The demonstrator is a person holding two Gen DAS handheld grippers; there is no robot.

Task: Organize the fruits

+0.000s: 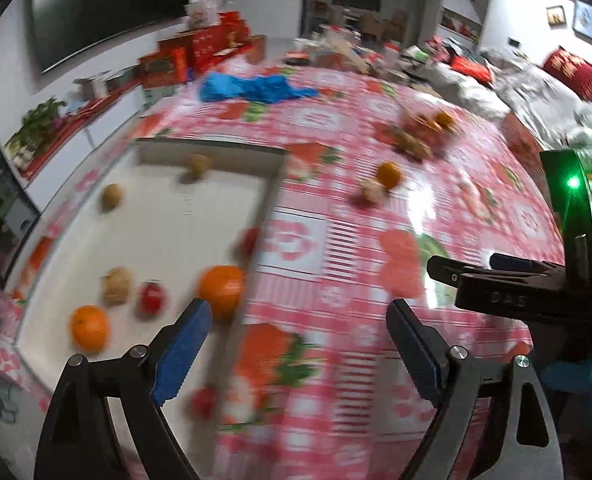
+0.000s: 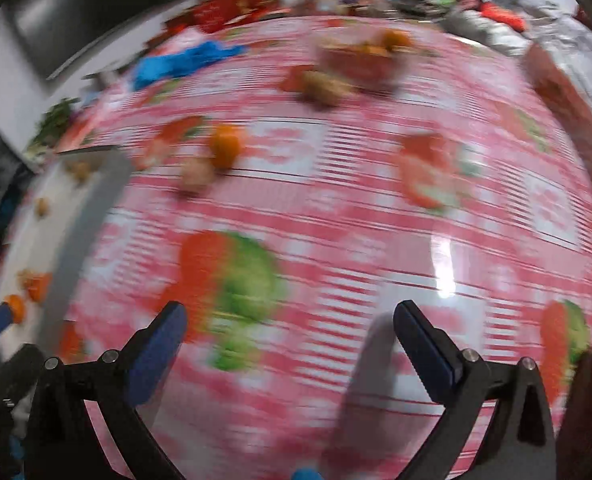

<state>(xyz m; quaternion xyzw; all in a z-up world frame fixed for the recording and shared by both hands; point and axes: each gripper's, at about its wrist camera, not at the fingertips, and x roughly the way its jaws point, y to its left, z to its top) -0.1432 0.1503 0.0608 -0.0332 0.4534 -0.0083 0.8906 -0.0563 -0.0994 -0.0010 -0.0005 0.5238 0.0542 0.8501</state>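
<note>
Both hand-held grippers spread, nothing between fingers: left (image 1: 298, 338), right (image 2: 289, 340). Loose orange (image 2: 225, 146) and pale fruit (image 2: 195, 174) sit on surface (image 2: 336, 208), up-left of right one. Tray (image 1: 273, 188) lies left. Right looks nearer.
</note>
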